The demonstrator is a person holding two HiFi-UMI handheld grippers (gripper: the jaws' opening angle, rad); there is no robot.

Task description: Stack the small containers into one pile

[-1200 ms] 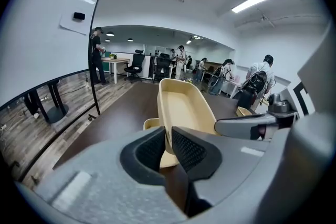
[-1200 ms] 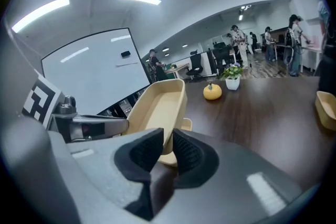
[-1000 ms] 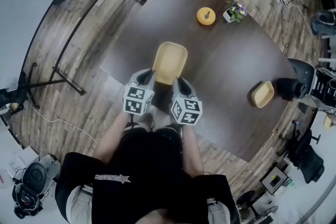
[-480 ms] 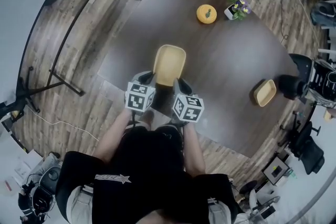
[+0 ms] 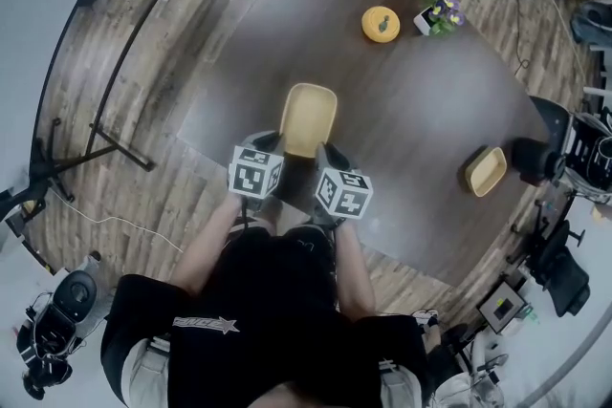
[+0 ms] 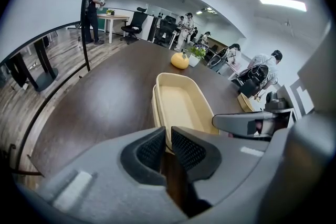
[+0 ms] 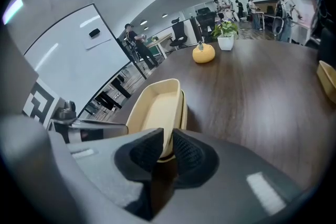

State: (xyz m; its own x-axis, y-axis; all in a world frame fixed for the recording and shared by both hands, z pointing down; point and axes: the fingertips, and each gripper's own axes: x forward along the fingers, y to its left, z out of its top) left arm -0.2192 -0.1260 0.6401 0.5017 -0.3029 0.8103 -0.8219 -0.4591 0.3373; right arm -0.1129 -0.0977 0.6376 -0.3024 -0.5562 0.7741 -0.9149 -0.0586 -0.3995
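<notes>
Two pale yellow containers sit nested as one stack (image 5: 308,118) near the table's front edge, with a double rim showing in the left gripper view (image 6: 181,105). My left gripper (image 5: 270,142) is shut on the stack's near left corner (image 6: 168,140). On the near right corner my right gripper (image 5: 328,152) is also shut, its pads pinching the rim (image 7: 167,147) of the stack (image 7: 155,107). Whether the stack rests on the table or hangs just above it is unclear. A third yellow container (image 5: 486,171) lies apart at the table's right edge.
The dark wooden table (image 5: 402,110) carries a round yellow ornament (image 5: 381,24) and a small potted plant (image 5: 439,14) at its far side. A black stand (image 5: 115,139) is on the floor to the left, and office chairs (image 5: 550,158) are to the right.
Both grippers keep the same hold on the stack's near end. Only the head view has shifted slightly, and the stack has barely moved.
</notes>
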